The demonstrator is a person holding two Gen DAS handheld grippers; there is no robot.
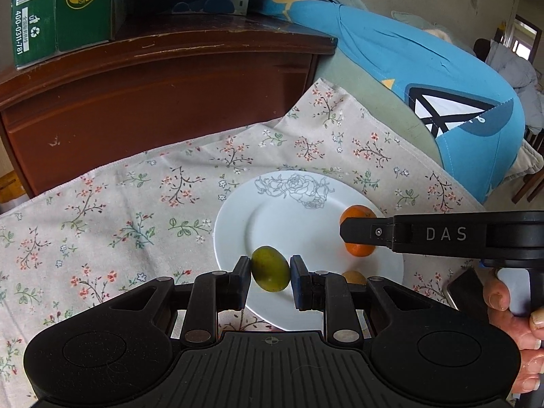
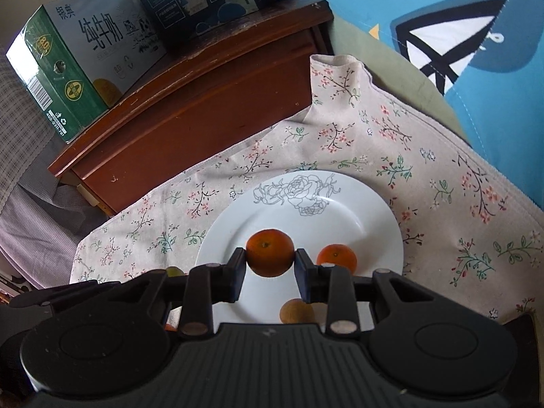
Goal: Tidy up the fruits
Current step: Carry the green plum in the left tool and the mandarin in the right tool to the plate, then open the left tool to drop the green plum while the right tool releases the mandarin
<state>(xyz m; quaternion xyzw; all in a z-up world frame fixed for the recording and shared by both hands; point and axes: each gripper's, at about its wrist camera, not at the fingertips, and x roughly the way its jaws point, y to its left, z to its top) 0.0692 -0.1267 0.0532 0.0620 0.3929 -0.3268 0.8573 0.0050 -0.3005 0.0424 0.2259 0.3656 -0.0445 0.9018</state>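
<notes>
Left wrist view: a green fruit (image 1: 270, 268) is pinched tight between the pads of the left hand-held gripper (image 1: 271, 277), low centre of frame over the white plate's (image 1: 238, 217) near rim, while an orange (image 1: 358, 234) is clamped by the right hand-held gripper (image 1: 346, 233) at right. Right wrist view: that orange (image 2: 270, 252) is seen squeezed in the nearly closed right hand-held gripper (image 2: 271, 265) above the plate (image 2: 374, 217), with a second orange (image 2: 337, 257) and a brownish fruit (image 2: 296, 311) lying on it, on the floral cloth (image 2: 442, 176).

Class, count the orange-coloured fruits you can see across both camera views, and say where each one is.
2. One orange is clamped in the right gripper above the plate; the other orange lies on the plate to its right. More may be hidden behind the grippers.
</notes>
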